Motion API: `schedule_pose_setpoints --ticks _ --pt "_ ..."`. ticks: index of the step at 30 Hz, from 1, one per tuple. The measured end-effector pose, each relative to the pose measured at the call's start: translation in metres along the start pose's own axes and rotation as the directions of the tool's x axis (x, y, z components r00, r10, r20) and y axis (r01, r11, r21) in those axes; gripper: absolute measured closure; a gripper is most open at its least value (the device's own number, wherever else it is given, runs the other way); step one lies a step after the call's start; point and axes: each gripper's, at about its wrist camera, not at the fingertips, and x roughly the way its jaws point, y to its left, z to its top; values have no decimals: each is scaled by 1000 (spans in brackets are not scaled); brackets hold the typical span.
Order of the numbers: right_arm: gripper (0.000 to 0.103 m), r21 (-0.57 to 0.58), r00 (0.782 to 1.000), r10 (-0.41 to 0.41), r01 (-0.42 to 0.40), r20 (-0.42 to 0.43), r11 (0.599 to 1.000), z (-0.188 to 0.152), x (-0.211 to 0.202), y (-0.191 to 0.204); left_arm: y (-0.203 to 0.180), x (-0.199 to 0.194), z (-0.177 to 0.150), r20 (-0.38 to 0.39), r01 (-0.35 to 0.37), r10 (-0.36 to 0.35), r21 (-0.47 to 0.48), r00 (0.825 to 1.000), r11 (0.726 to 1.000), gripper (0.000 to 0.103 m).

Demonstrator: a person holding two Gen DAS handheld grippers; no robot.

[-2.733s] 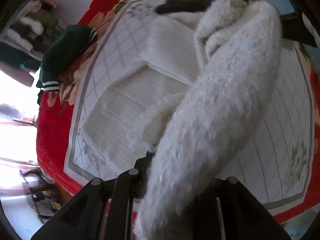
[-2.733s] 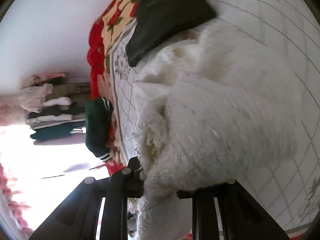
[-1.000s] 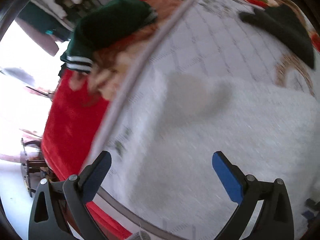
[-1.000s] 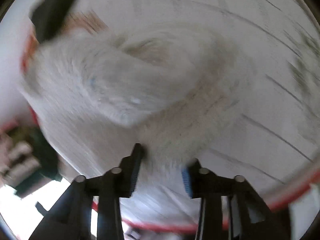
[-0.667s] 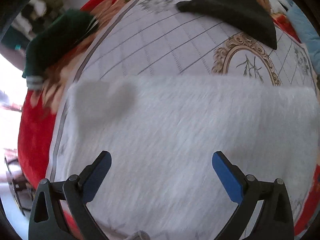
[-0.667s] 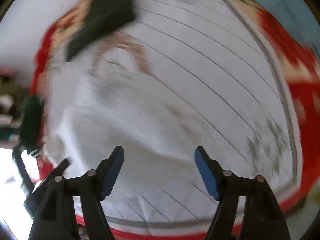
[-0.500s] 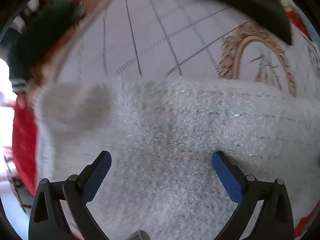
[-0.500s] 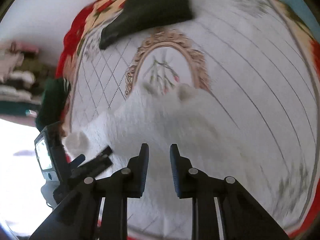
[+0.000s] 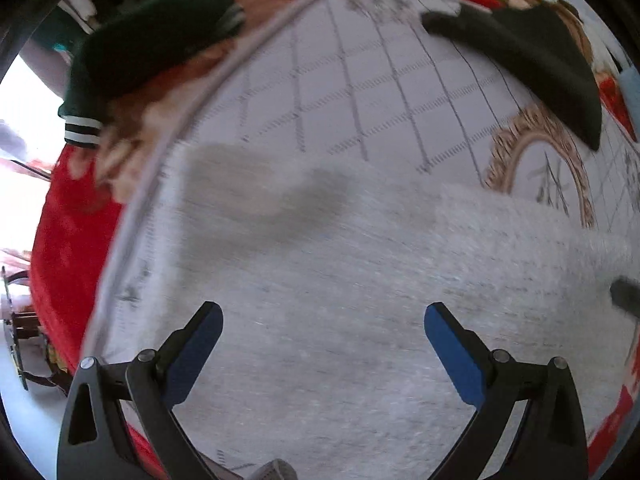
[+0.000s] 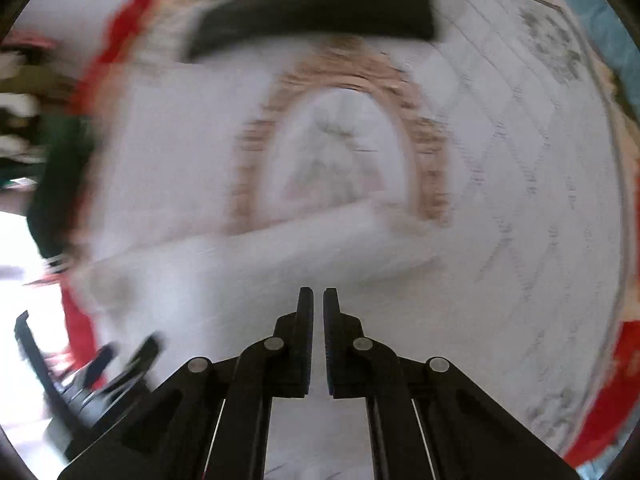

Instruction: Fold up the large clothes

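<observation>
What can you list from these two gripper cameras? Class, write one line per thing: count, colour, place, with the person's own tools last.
fluffy garment: one, white, spread flat on the mat beneath both grippers
mat: one, pale with grey grid lines and a tan arch motif, covering the bed
blanket: one, red with a floral border, under the mat
dark garment: one, black or very dark, folded at the mat's far edge
green garment: one, dark green with white-striped cuff, bunched on the blanket's floral border, beside the mat's edge
left gripper: one, black with blue pads, open above the fluffy garment
right gripper: one, black, shut, nothing between its fingers
</observation>
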Motion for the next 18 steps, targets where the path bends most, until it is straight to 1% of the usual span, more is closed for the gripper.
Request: schedule_pose_setpoints --ticks 1,2,3,4,5,6,7,8,10,12,13,14,15,16,17,18 --pt "98 -29 998 52 -53 -26 998 -4 1 10 5 -1 0 10 -11 11 -2 1000 1000 0" --pt "98 -77 992 80 -88 -101 993 -7 17 25 7 -2 1 14 -14 14 0 1000 1000 0" --pt "98 -101 988 57 -72 -140 992 -10 35 40 7 2 2 12 -18 18 1 1000 1000 0" --pt "99 -114 983 -2 -19 -184 993 -13 61 44 9 5 2 6 -21 21 1 1000 1000 0" --pt "101 -120 970 -51 23 -238 993 -13 89 43 7 10 3 0 -24 24 6 1000 1000 0" --pt "103 -107 957 -76 48 -281 993 -13 118 38 5 15 5 -10 -32 32 14 999 999 0" --pt "103 -29 958 -17 9 -286 1000 -9 135 28 10 11 2 -16 -34 35 17 999 999 0" --pt "103 17 952 9 -4 -306 1000 -3 137 23 11 11 0 -20 -33 33 9 999 999 0" --pt "103 27 943 35 -28 -331 999 1 134 18 4 13 -1 -34 -34 34 16 999 999 0" --pt "103 61 938 99 -84 -332 995 2 117 3 -11 9 -4 -51 0 3 52 999 999 0" --pt "103 118 935 152 -120 -320 986 5 101 -7 -17 8 -3 -53 4 0 66 999 998 0" --pt "103 143 941 176 -139 -290 980 8 87 -13 -28 5 -3 -48 13 -9 91 999 996 0" --pt "99 141 962 173 -145 -213 979 12 63 -21 -39 2 1 -36 19 -15 110 999 994 0" --pt "97 134 982 128 -109 -141 985 16 43 -30 -49 3 7 -22 14 -11 125 1000 992 0" --pt "97 138 994 81 -69 -77 988 19 25 -39 -58 6 13 -14 7 -5 137 1000 990 0" --pt "97 147 997 62 -54 -44 988 20 16 -48 -69 13 21 -10 1 0 145 1000 989 0"
